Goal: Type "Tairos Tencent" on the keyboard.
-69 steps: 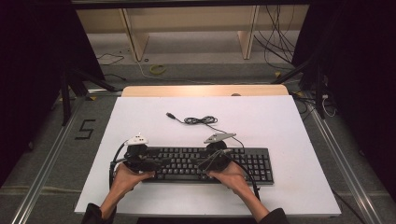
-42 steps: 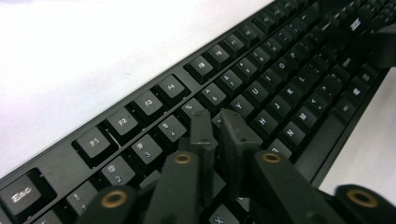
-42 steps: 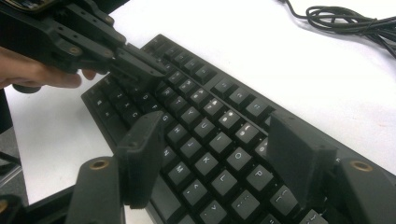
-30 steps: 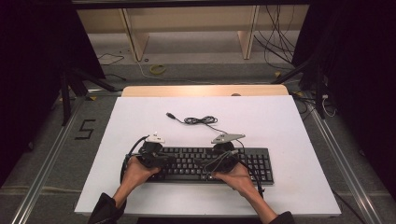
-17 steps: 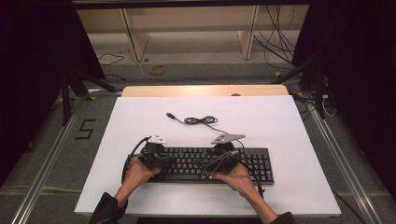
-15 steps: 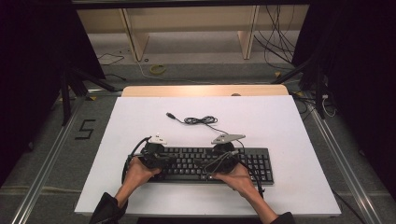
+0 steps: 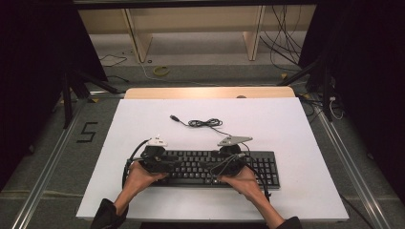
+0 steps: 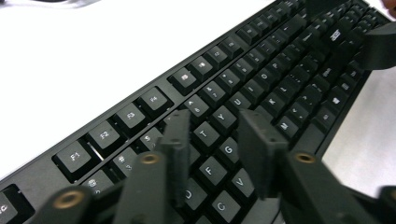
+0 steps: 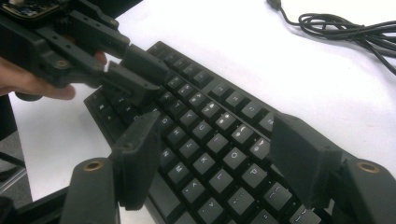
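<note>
Left gripper (image 8: 212, 154) | jaws just opening (nothing between) | over keyboard (image 8: 261, 84)

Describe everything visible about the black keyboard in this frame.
The keyboard is a black, full-size, plastic-looking board with white legends and a number pad at its right end. It lies flat, long side across, on the near half of the white table. Its thin black cable lies loosely bundled on the table behind it. The left gripper hovers over the T, G keys with jaws apart, having just been opening, nothing between them. The right gripper hangs open above the right-hand letter keys.
</note>
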A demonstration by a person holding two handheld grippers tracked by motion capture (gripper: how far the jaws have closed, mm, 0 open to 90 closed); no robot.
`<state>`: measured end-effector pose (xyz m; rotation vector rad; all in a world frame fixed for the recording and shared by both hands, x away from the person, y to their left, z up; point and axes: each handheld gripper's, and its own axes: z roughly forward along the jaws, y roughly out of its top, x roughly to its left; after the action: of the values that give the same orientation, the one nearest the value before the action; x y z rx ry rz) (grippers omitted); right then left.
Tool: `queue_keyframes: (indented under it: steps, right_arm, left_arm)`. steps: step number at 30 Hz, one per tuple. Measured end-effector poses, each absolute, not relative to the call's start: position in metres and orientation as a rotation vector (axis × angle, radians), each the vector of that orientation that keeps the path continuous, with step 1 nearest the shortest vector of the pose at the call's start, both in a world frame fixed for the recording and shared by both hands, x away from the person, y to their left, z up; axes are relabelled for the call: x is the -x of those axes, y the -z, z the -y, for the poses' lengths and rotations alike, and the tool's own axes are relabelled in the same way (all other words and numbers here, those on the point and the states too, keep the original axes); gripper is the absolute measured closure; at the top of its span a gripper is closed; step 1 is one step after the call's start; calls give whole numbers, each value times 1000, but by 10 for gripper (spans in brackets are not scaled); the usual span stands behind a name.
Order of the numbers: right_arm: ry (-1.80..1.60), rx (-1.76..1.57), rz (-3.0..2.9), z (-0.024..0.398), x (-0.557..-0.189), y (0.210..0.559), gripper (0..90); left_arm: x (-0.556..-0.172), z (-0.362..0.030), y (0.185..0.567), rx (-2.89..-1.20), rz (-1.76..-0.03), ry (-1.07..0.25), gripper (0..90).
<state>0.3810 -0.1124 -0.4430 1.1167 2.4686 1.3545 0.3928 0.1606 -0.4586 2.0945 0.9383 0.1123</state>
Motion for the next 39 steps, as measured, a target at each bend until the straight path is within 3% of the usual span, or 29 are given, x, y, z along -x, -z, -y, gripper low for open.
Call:
queue_keyframes:
  steps: [10,22,31,39]
  right_arm:
    - [-1348,-1121,-2470,112,-383,444,350]
    - [-1329,-1127,-2469,113,-387,446,378]
    - [-1313,-1125,-2473,112,-391,447,474]
    - [-1276,-1132,-2480,109,-395,449,670]
  left_arm:
    - [-387,-170,453,-2034,-930,-102,410]
    - [-381,-180,451,-1978,-938,-105,328]
    - [-377,-183,450,-1964,-939,-112,311]
    - [-375,-186,450,-1942,-939,-118,306]
